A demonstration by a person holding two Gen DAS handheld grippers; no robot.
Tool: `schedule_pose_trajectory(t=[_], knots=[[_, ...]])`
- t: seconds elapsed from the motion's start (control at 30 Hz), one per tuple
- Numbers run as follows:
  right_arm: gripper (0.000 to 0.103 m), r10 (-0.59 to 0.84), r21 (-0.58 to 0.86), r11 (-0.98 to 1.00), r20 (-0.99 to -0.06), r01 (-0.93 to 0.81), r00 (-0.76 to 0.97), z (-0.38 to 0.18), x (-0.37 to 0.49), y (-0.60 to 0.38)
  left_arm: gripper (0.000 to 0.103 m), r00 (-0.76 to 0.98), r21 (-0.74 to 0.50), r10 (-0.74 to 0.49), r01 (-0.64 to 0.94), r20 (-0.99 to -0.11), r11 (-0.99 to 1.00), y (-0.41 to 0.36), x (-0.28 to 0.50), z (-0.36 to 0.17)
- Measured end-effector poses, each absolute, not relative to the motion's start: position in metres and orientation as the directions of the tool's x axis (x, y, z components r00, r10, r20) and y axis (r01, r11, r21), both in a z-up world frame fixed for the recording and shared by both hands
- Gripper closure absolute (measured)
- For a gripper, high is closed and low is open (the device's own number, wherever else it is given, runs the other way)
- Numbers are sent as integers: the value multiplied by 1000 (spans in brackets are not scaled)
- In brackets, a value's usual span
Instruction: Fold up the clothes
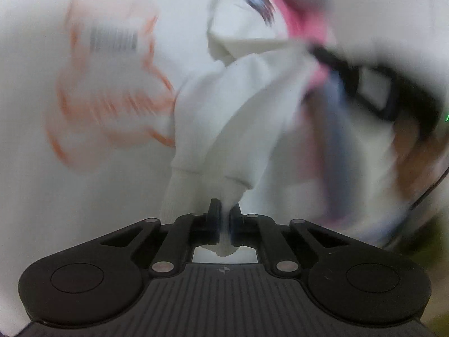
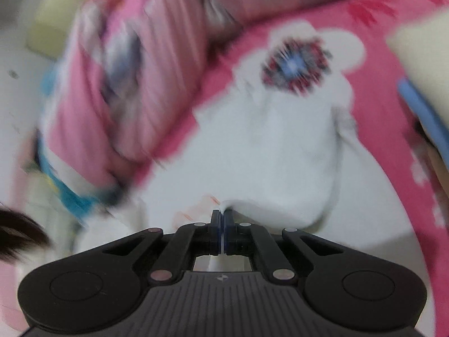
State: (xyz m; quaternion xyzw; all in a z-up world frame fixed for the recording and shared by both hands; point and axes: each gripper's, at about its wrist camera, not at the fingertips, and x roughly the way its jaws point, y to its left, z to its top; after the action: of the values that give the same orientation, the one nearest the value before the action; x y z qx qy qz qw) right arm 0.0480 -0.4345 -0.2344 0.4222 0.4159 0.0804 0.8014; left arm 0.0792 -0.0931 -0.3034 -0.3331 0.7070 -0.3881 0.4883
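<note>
**Both grippers pinching the white garment**

We are clamping the left gripper (image 1: pixel 223 210) on a ribbed cuff of the white knitted cotton garment (image 1: pixel 238 106), which is bunching up and away from its tips. We are closing the right gripper (image 2: pixel 222 214) on a thin white edge of the same cloth, which is lying just ahead on the pink flowered bedspread (image 2: pixel 373 56).
</note>
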Motion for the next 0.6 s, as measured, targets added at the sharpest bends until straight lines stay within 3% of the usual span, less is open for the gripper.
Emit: schedule_pose_trajectory(t=[0.03, 0.1, 0.17, 0.2, 0.23, 0.27, 0.3, 0.33, 0.37, 0.43, 0.5, 0.6], knots=[[103, 493, 769, 606, -562, 201, 664, -227, 53, -438, 99, -289, -894, -914, -265, -285, 362, -88, 79, -317], [103, 533, 808, 571, -501, 148, 682, -219, 66, -437, 97, -232, -867, -967, -455, -103, 201, -81, 73, -339], [102, 565, 808, 580, -493, 107, 662, -222, 80, -422, 95, -213, -846, -976, -510, -51, 155, -76, 66, -354], [99, 595, 808, 581, -505, 100, 625, -229, 89, -409, 84, -222, -839, -972, -512, -77, 183, -70, 63, -362], [89, 636, 814, 573, -514, 95, 575, -238, 97, -395, 76, -232, -832, -967, -511, -106, 215, -65, 59, -369], [80, 682, 822, 561, -525, 97, 509, -251, 105, -380, 58, -257, -822, -952, -497, -166, 277, -59, 56, -376], [55, 726, 828, 550, -537, 106, 429, -264, 111, -362, 54, -283, -809, -930, -474, -234, 348, -52, 54, -380], [50, 748, 826, 553, -549, 106, 373, -273, 113, -350, 54, -308, -790, -902, -449, -303, 418, -46, 53, -383], [50, 756, 820, 564, -560, 96, 339, -277, 113, -341, 52, -330, -766, -869, -422, -369, 486, -40, 52, -386], [50, 762, 810, 581, -575, 77, 298, -282, 109, -329, 47, -341, -764, -843, -371, -417, 528, -32, 55, -382], [50, 749, 815, 574, -562, 79, 352, -274, 99, -341, 39, -343, -770, -824, -317, -451, 554, -28, 57, -375], [50, 702, 817, 554, -563, 163, 436, -270, 73, -378, 38, -343, -776, -801, -246, -491, 581, -32, 66, -365]])
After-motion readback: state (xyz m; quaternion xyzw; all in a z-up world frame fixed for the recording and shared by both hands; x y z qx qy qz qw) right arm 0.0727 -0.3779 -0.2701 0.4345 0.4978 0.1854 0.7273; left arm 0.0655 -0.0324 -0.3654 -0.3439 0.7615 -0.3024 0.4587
